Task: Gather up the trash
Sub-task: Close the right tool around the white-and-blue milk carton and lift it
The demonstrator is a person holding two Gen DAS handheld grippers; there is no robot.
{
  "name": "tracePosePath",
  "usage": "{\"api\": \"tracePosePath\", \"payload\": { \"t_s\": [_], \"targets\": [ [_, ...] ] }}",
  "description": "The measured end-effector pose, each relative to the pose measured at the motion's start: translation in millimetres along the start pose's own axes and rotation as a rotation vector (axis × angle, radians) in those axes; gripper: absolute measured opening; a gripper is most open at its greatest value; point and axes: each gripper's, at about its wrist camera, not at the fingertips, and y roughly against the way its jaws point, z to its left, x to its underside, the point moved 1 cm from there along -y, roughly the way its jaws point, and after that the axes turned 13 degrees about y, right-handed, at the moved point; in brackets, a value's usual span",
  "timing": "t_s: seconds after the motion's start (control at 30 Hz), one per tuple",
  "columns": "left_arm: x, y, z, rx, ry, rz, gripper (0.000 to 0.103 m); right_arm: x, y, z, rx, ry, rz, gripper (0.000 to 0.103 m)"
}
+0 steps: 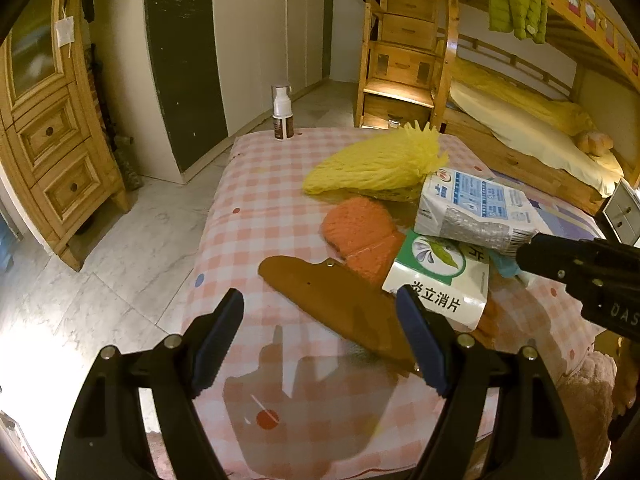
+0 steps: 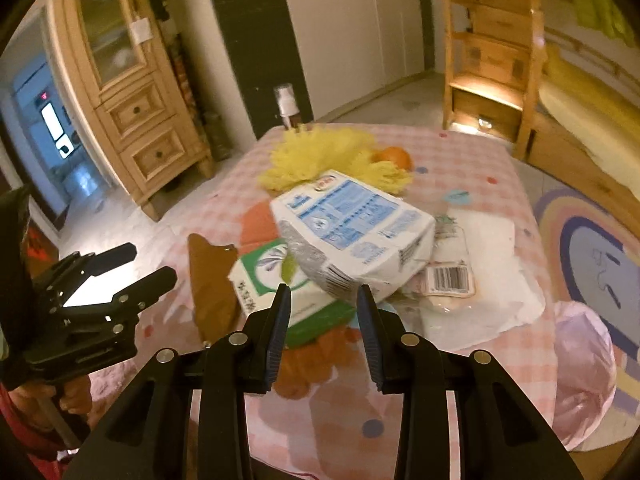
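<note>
A crushed white and blue milk carton [image 2: 352, 232] lies tilted on top of a green and white medicine box [image 2: 264, 276]. My right gripper [image 2: 323, 294] is shut on the carton's near end. In the left wrist view it reaches in from the right to the carton [image 1: 476, 212]. My left gripper [image 1: 320, 300] stands open over a brown paper scrap [image 1: 332, 300] and holds nothing. It also shows at the left of the right wrist view as the left gripper [image 2: 154, 262]. Yellow foam netting [image 1: 368, 164] and orange foam netting [image 1: 360, 236] lie behind.
The trash lies on a table with a pink checked cloth [image 1: 248, 200]. A pump bottle [image 1: 282, 112] stands at its far edge. White tissue [image 2: 492, 276], a barcoded wrapper [image 2: 448, 278] and an orange [image 2: 394, 158] lie nearby. A pink plastic bag [image 2: 580, 364] hangs at the right edge.
</note>
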Motion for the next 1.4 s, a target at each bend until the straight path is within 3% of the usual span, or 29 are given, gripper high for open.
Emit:
{"api": "tracePosePath", "payload": {
  "t_s": [0.03, 0.17, 0.2, 0.67, 0.97, 1.03, 1.2, 1.27, 1.4],
  "targets": [
    [0.1, 1.4, 1.7, -0.002, 0.002, -0.001, 0.076, -0.3, 2.0, -1.4, 0.009, 0.002, -0.005, 0.038],
    [-0.7, 2.9, 6.5, -0.009, 0.012, -0.003, 0.076, -3.4, 8.5, -13.9, 0.078, 0.02, -0.043, 0.086],
    [-1.0, 2.0, 6.8, -0.011, 0.015, -0.001, 0.076, -4.6, 8.0, -18.4, 0.086, 0.027, -0.054, 0.088],
    [-6.5, -18.4, 7.4, -0.042, 0.021, 0.026, 0.076, -29.6, -41.5, -40.2, -0.042, 0.074, -0.015, 0.09],
    [-4.5, -12.0, 21.2, -0.06, 0.047, 0.023, 0.076, -12.0, -28.3, -5.9, -0.114, 0.155, 0.008, 0.089],
    [-3.4, -9.8, 24.3, -0.059, 0.051, 0.023, 0.077, -9.9, -25.9, 3.8, -0.108, 0.19, 0.007, 0.089],
    [-2.9, -1.7, 29.9, -0.061, 0.058, 0.016, 0.077, -15.7, -38.9, 3.7, 0.001, 0.2, 0.001, 0.089],
    [-2.6, 3.3, 32.2, -0.059, 0.062, 0.01, 0.078, -16.6, -42.3, 2.2, -0.001, 0.196, 0.001, 0.075],
    [0.3, 9.9, 36.0, -0.059, 0.064, 0.003, 0.081, -10.5, -30.5, 14.3, -0.006, 0.23, -0.011, 0.072]
  ]
}}
